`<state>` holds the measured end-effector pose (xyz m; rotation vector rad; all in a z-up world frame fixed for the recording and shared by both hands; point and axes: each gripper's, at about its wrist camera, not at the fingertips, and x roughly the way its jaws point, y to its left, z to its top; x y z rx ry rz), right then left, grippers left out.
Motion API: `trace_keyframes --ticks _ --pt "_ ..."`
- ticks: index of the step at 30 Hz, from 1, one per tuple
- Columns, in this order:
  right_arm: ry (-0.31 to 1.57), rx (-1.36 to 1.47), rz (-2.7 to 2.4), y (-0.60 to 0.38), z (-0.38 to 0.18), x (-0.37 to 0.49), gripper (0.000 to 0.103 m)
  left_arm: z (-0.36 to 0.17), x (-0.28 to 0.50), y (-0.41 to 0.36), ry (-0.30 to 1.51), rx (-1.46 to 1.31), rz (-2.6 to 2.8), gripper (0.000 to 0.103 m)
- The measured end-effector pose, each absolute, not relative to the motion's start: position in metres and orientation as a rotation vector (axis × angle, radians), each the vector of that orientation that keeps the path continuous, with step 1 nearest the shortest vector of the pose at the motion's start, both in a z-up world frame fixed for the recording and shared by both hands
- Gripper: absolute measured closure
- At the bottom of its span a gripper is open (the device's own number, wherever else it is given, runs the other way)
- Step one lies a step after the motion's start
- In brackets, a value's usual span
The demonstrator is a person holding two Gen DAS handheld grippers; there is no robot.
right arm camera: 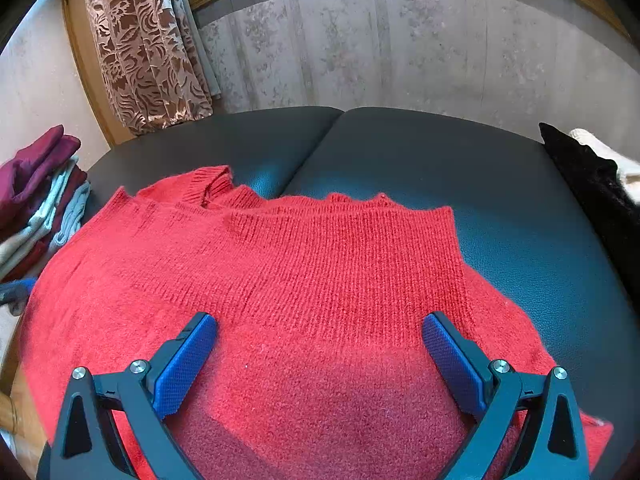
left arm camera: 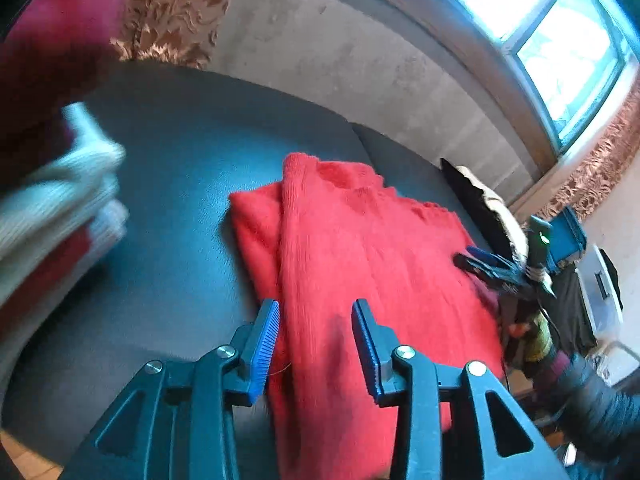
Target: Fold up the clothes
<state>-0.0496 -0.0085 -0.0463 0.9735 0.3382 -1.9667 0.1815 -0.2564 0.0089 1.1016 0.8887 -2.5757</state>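
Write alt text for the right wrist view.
A red knit sweater lies partly folded on a dark padded surface, under the open right gripper, whose blue pads hold nothing. A stack of folded clothes sits at far left, by a patterned curtain.

Red knit sweater, dark teal-grey padded table, brown-beige leaf-pattern curtain at 11 o'clock, maroon/pale-green/white clothes stack at 9, blue gripper pads.
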Motion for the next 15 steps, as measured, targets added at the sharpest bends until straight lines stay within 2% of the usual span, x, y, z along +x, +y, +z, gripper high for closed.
trace_keyframes --ticks 1,2,3,6,7,9,14,15 --pt "0.337 0.973 -1.967 -0.009 -0.046 -0.050 0.000 0.008 0.175 -0.262 0.872 1.108 -2.557 0.068" --pt "0.335 0.973 -1.966 -0.009 -0.046 -0.050 0.000 0.006 0.170 -0.263 0.833 1.117 -2.533 0.084" --pt "0.333 0.973 -1.966 -0.009 -0.046 -0.050 0.000 0.003 0.161 -0.261 0.772 1.142 -2.502 0.095" --pt "0.326 0.970 -1.966 -0.008 -0.047 -0.050 0.000 0.010 0.157 -0.243 0.568 1.160 -2.462 0.096" --pt "0.320 0.968 -1.965 -0.008 -0.047 -0.050 0.000 0.003 0.158 -0.244 0.551 1.173 -2.430 0.096" --pt "0.301 0.962 -1.962 -0.006 -0.047 -0.051 0.000 -0.011 0.161 -0.245 0.524 1.199 -2.364 0.096" --pt "0.280 0.957 -1.951 -0.006 -0.048 -0.053 0.000 -0.010 0.164 -0.246 0.590 1.094 -2.347 0.096" --pt "0.278 0.956 -1.951 -0.005 -0.048 -0.053 0.000 -0.008 0.165 -0.245 0.601 1.071 -2.350 0.093"
